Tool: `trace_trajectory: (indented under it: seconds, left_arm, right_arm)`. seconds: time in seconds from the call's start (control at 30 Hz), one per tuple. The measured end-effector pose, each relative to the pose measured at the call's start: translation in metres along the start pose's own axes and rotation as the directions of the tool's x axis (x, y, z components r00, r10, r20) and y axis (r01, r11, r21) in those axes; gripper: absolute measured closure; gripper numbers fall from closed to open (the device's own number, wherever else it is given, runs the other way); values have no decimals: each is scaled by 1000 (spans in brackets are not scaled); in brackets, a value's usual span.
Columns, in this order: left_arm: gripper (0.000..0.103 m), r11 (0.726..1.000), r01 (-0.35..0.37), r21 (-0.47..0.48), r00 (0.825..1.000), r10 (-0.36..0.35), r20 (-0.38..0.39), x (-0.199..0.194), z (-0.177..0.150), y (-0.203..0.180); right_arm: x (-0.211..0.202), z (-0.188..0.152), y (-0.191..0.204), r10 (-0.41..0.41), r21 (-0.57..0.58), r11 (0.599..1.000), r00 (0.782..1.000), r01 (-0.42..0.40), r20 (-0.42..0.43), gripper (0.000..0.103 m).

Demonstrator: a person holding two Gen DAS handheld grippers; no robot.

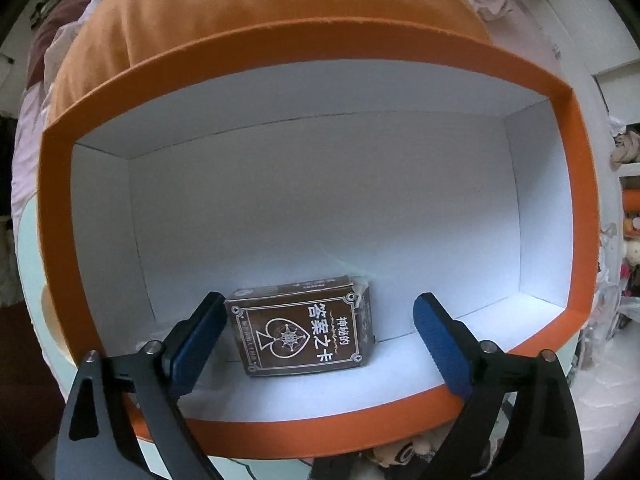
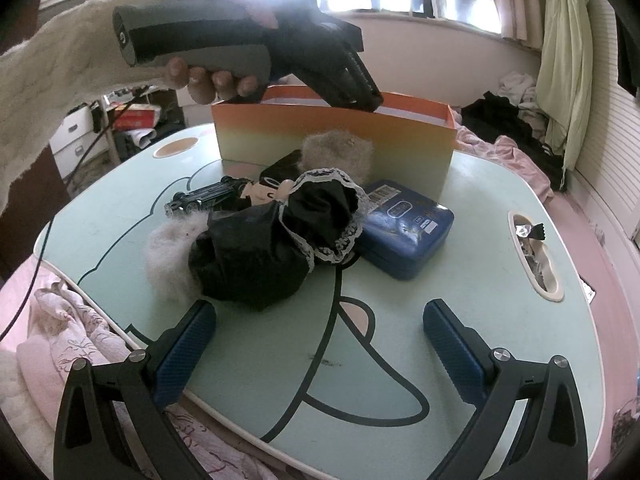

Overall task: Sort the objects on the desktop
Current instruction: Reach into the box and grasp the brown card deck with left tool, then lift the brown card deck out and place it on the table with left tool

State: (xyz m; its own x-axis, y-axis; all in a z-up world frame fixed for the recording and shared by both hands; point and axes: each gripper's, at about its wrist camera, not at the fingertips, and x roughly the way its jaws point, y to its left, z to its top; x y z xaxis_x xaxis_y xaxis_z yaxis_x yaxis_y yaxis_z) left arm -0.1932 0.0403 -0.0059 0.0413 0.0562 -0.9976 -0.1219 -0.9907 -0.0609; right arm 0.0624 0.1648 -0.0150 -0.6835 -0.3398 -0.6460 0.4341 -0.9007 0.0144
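Seen in the left wrist view, a brown card box (image 1: 300, 332) with a white spade emblem lies flat on the white floor of the orange box (image 1: 280, 46). My left gripper (image 1: 320, 304) points down into the orange box and is open. Its left pad (image 1: 200, 332) is close beside the card box, and its right pad (image 1: 440, 344) stands well apart from it. In the right wrist view, a hand (image 2: 216, 80) holds that tool over the orange box (image 2: 400, 136). My right gripper (image 2: 320, 308) hovers open over the mint table (image 2: 480, 320) with nothing between its fingers.
On the table in front of the orange box lie a black lace-trimmed doll (image 2: 280, 232), a blue tin (image 2: 404, 232), a dark toy car (image 2: 204, 196), a grey fluff ball (image 2: 336, 148) and white fluff (image 2: 168, 256). A slot (image 2: 532, 256) at the right edge holds wrappers. Pink bedding surrounds the table.
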Motion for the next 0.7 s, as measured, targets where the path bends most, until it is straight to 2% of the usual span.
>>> trace_trajectory:
  seconds: [0.03, 0.1, 0.13, 0.17, 0.33, 0.47, 0.53, 0.6, 0.7]
  left_arm:
    - [13, 1000, 3, 4, 1000, -3, 19, -2, -1, 1]
    - [27, 1000, 2, 8, 998, -3, 65, -8, -5, 5]
    - [45, 1000, -27, 10, 996, 26, 80, -11, -6, 7]
    - [46, 999, -47, 12, 995, 46, 91, -13, -7, 9]
    - [46, 999, 15, 30, 992, -19, 122, -18, -13, 18]
    - [46, 993, 121, 15, 981, -122, 149, -29, -14, 29]
    - [46, 984, 176, 19, 965, -177, 192, -48, -16, 33]
    - [46, 972, 231, 38, 942, -233, 241, -71, -24, 35]
    - [46, 966, 247, 79, 904, -259, 339, -108, -39, 31]
  right_arm:
    - [-1, 0, 0, 0, 0, 1000, 1000, 0, 1, 0]
    - [0, 0, 0, 0, 0, 1000, 1000, 0, 0, 0]
    - [0, 0, 0, 0, 0, 1000, 1000, 0, 1, 0]
    - [0, 0, 0, 0, 0, 1000, 1000, 0, 1, 0]
    - [0, -1, -1, 0, 0, 1000, 1000, 0, 1, 0]
    - [-1, 0, 0, 0, -1, 1000, 1000, 0, 1, 0]
    - [1, -1, -1, 0, 0, 1000, 1000, 0, 1, 0]
    - [1, -1, -1, -1, -1, 1000, 1000, 1, 1, 0]
    - [1, -1, -1, 0, 0, 1000, 1000, 0, 1, 0]
